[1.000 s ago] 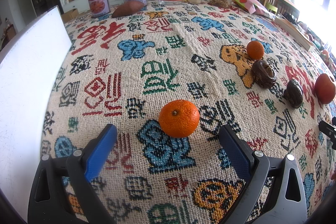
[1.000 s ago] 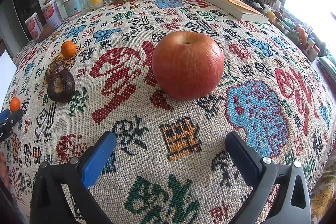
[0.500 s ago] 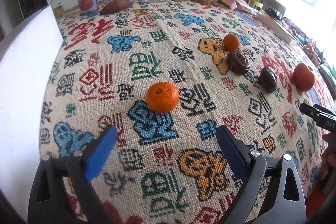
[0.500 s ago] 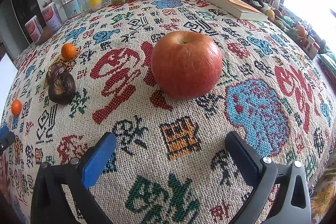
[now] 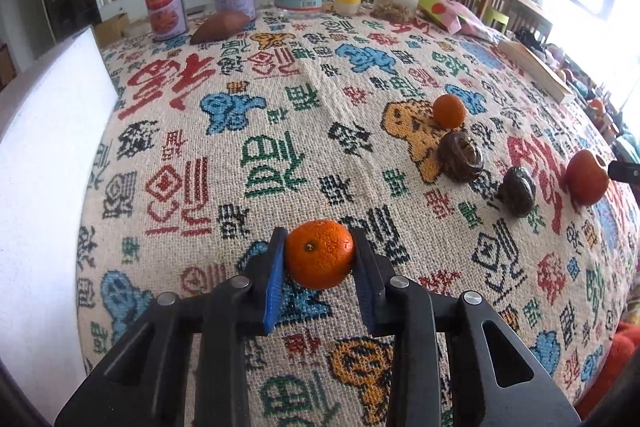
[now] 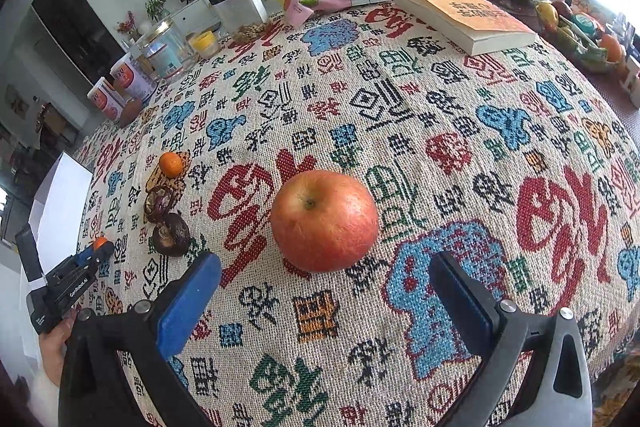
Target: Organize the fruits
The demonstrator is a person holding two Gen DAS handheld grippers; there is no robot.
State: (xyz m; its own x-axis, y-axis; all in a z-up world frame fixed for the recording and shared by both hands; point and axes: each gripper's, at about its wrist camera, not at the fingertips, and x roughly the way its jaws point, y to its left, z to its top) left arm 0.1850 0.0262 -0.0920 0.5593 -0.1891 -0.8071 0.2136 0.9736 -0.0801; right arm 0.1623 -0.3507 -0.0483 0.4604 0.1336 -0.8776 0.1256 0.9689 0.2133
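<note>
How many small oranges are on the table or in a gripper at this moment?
2. One small orange is clamped in the left gripper. The other orange lies on the tablecloth, at the far end of the fruit row. The bowl beyond the table's edge is not counted.

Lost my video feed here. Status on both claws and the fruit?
Left claw just closed, shut on tangerine. Right claw open, empty, apple just ahead. Nothing blocking the apple.
</note>
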